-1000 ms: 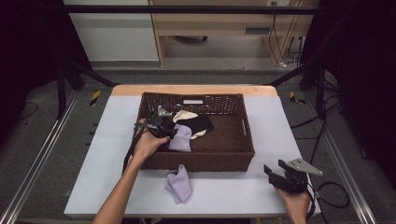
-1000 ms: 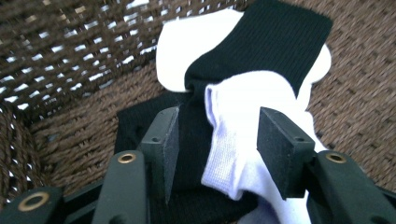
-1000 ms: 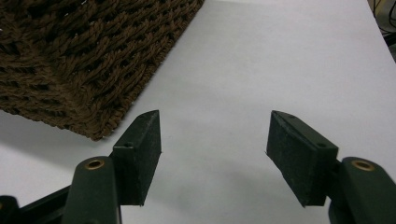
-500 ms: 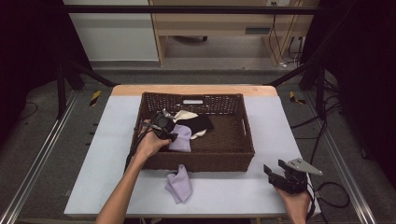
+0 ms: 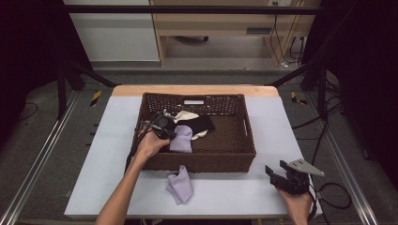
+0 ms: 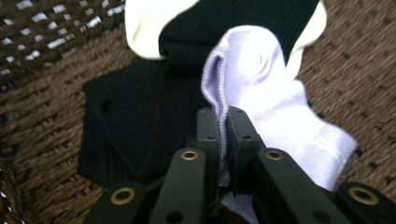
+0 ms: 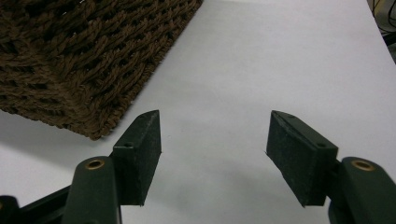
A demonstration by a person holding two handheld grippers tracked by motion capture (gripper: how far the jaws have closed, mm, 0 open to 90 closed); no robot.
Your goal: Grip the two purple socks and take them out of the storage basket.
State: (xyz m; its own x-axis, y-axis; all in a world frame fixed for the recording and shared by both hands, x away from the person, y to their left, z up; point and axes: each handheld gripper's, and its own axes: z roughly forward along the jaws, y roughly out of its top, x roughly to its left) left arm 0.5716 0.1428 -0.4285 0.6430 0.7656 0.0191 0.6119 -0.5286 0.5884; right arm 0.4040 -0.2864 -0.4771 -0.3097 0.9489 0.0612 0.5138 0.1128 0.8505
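Observation:
A brown wicker basket point(image 5: 234, 152) sits mid-table. Inside it lie a black sock point(image 5: 201, 123), a cream sock point(image 5: 187, 114) and a lavender sock point(image 5: 181, 139). My left gripper point(image 5: 168, 133) is inside the basket's left half, shut on the lavender sock point(image 6: 275, 112); its jaws pinch the sock's stitched edge over the black sock point(image 6: 135, 126). A second lavender sock point(image 5: 180, 185) lies on the table in front of the basket. My right gripper point(image 5: 280, 174) hovers open over the table at the front right, its jaws point(image 7: 212, 154) wide apart with nothing between them, near the basket corner point(image 7: 84, 70).
The white tabletop point(image 5: 112, 136) has bare room left and right of the basket. Metal rails point(image 5: 42, 154) run along both sides of the table. A wooden shelf unit point(image 5: 225, 28) and cables stand on the floor beyond.
My left gripper has shifted slightly toward the front within the basket, still gripping the lavender sock. The right gripper has stayed put.

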